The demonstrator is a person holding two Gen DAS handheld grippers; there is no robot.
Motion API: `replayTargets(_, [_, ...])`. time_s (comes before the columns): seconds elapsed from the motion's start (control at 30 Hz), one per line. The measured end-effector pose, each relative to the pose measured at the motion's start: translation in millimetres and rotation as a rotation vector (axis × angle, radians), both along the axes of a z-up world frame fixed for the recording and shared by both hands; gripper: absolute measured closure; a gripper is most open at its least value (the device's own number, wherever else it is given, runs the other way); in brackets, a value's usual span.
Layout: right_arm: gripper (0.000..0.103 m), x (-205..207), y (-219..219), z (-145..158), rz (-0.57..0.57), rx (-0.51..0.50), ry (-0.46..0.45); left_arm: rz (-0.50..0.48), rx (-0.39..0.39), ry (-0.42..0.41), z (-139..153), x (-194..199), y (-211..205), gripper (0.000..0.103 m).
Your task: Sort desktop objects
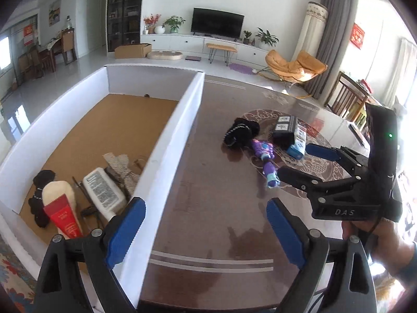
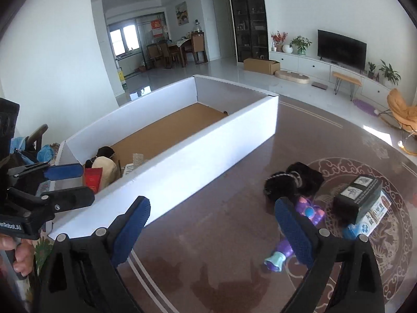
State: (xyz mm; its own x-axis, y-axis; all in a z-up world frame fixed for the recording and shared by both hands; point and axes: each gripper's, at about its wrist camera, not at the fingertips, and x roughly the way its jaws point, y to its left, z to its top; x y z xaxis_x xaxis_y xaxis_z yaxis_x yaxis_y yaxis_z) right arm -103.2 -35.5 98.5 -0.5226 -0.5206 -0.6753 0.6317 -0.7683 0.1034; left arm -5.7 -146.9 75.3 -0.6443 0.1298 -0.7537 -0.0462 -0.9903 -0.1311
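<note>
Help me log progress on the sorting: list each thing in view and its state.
left gripper: open, empty
right gripper: open, empty
white box: open-topped, partly filled
white packet: in box, lying flat
red-tipped slipper: in box
purple toy: on table, lying down
black hair piece: on table, unsorted
black carton: on table, resting on blue-white carton

The left claw (image 1: 206,232) hangs wide open and empty astride the white box wall (image 1: 166,156). On the brown surface (image 1: 208,182) lie a purple toy (image 1: 265,156), a black bundle (image 1: 239,133) and a dark box (image 1: 284,129), near the right claw (image 1: 299,159).
</note>
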Motion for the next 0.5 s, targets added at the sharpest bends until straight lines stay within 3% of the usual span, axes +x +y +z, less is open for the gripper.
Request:
replayTargets(0.1, [0.006,2.0,71.4,-30.2,-0.145,0.089,-0.027,-0.124,-0.059,-0.115,-34.4,-19.7,62.8,0.006])
replayTargets(0.23, [0.006,13.1,153.8,-67.0,-0.291,0.155,-0.088,-0.195,-0.125,-0.217,-81.9,-29.3,112.9,0.006])
replayTargets(0.33, [0.006,21.2,191.7,-79.8,-0.353,0.189,-0.103,-0.181,-0.155,-0.244,-96.4,-37.3,134.6,0.006])
replayTargets(0.5, [0.005,33.7,213.6,-97.5,-0.374,0.198,-0.123,-0.113,-0.155,-0.196,-96.8,-48.3,135.8,0.006])
